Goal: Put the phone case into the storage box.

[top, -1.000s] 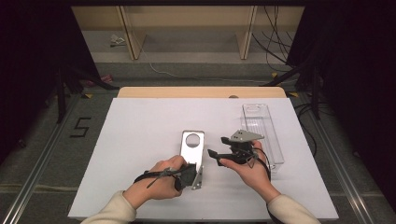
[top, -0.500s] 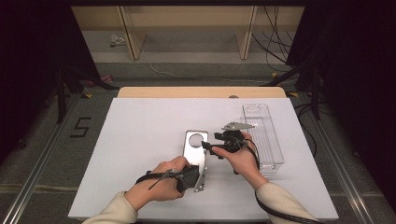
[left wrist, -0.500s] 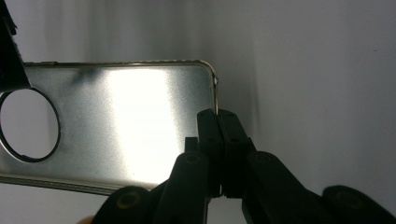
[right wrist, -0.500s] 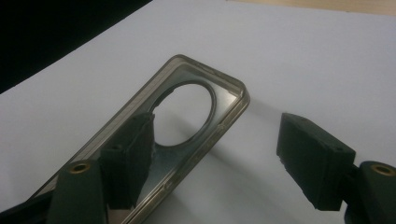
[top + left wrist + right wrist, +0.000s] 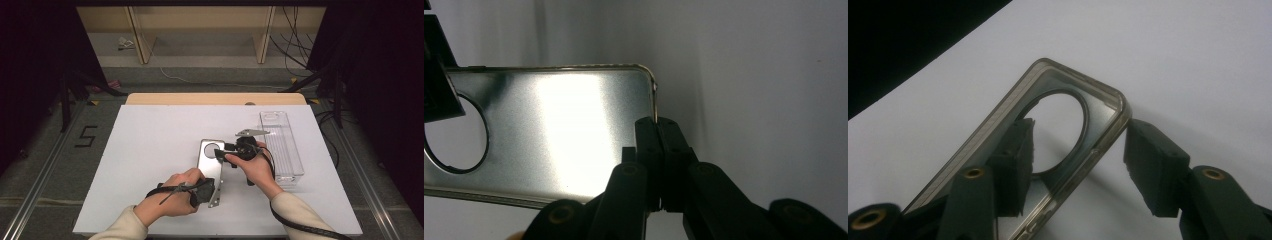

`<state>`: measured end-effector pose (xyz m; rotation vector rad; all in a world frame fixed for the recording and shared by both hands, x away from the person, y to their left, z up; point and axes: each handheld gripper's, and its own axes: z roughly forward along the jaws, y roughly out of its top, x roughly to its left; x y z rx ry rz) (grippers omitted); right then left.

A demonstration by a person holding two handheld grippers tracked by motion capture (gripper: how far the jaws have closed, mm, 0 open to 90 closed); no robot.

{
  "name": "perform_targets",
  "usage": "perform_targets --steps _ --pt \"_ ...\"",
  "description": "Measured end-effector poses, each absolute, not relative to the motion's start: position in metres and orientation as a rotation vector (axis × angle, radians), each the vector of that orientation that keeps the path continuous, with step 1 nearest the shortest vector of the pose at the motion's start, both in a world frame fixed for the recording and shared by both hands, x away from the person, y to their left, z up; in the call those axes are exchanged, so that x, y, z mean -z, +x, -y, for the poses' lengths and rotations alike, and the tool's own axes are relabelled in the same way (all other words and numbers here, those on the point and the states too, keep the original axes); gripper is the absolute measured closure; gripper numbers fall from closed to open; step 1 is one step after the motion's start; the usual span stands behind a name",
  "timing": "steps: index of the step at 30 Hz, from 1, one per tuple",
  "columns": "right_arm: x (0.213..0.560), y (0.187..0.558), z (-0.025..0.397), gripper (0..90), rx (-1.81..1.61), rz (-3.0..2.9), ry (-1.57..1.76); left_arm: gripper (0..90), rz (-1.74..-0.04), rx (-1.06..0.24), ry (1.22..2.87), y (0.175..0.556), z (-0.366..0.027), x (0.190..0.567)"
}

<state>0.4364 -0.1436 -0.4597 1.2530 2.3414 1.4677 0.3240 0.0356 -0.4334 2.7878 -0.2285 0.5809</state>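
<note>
Metal plate (image 5: 210,162) lies mid tabletop (image 5: 150,145). Left gripper (image 5: 202,191) jaws clamped on its near edge; right gripper (image 5: 222,151) jaws apart, straddling far edge by the hole. Clear box (image 5: 280,145) just right; open room to the left.

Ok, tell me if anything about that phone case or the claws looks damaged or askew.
Nothing looks damaged. The clear phone case lies flat on the white table, its round camera hole intact. The left claw is shut on the case's near edge; the right claw is open, straddling the far corner. The clear box sits square beside it.
</note>
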Motion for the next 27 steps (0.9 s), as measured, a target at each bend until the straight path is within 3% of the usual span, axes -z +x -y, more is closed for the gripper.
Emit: perform_targets --steps 7,27 --pt "0.457 0.437 0.147 61.4 -1.487 -2.331 1.266 88.7 0.243 -0.587 2.784 0.323 -0.035 0.434" --pt "0.440 0.430 0.148 75.9 -1.607 -2.266 1.343 88.6 0.226 -0.587 2.775 0.326 -0.035 0.441"
